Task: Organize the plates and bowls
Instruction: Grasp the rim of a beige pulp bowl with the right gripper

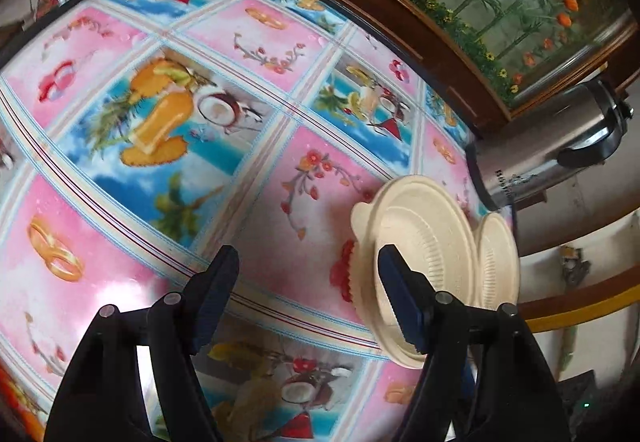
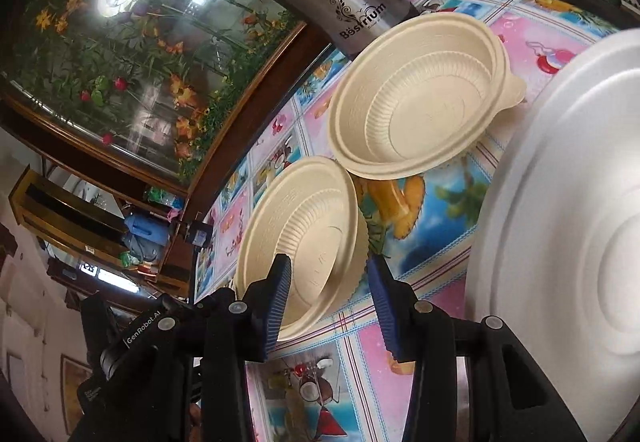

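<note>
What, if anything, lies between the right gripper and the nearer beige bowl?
Nothing visible. The right gripper is open and the nearer beige bowl sits directly ahead of its fingers on the tablecloth.

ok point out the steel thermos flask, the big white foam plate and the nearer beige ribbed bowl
steel thermos flask (image 2: 360, 22), right wrist view, on its printed body
big white foam plate (image 2: 560, 202), right wrist view, on its rim
nearer beige ribbed bowl (image 2: 308, 226), right wrist view, on its inner wall
</note>
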A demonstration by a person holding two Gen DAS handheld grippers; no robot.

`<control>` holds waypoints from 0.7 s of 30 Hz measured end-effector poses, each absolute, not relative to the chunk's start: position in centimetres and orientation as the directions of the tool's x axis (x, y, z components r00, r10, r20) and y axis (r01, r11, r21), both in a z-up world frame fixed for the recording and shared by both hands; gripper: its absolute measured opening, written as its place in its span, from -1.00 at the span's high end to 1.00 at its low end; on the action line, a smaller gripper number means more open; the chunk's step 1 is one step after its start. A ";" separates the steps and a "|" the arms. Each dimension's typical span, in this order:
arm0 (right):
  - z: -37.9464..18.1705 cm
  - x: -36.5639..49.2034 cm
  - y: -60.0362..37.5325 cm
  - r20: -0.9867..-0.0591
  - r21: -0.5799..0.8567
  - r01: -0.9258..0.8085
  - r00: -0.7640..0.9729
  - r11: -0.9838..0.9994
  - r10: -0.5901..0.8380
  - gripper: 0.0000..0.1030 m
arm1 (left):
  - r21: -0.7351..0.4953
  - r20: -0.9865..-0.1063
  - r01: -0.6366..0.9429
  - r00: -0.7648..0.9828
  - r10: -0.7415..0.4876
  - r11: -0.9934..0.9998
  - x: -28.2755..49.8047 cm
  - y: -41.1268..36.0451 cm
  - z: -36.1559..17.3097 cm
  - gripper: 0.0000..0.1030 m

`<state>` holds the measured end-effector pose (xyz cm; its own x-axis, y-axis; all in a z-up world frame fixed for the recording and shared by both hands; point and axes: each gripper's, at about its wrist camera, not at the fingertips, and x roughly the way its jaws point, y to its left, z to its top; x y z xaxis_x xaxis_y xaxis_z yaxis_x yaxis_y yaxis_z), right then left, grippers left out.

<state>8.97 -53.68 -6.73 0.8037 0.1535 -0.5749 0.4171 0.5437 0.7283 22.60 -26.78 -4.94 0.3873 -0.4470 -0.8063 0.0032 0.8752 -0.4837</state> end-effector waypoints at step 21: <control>-7.1 9.6 -53.1 -0.571 0.702 0.426 0.816 0.570 0.092 0.24 | -0.514 -0.794 0.038 0.357 -0.492 0.857 23.6 -28.9 -6.6 -0.33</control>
<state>9.65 -53.07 -7.07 0.8160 0.0923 -0.5706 0.4264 0.5703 0.7021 23.58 -28.94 -6.65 0.3568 -0.4925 -0.7938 0.0381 0.8567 -0.5143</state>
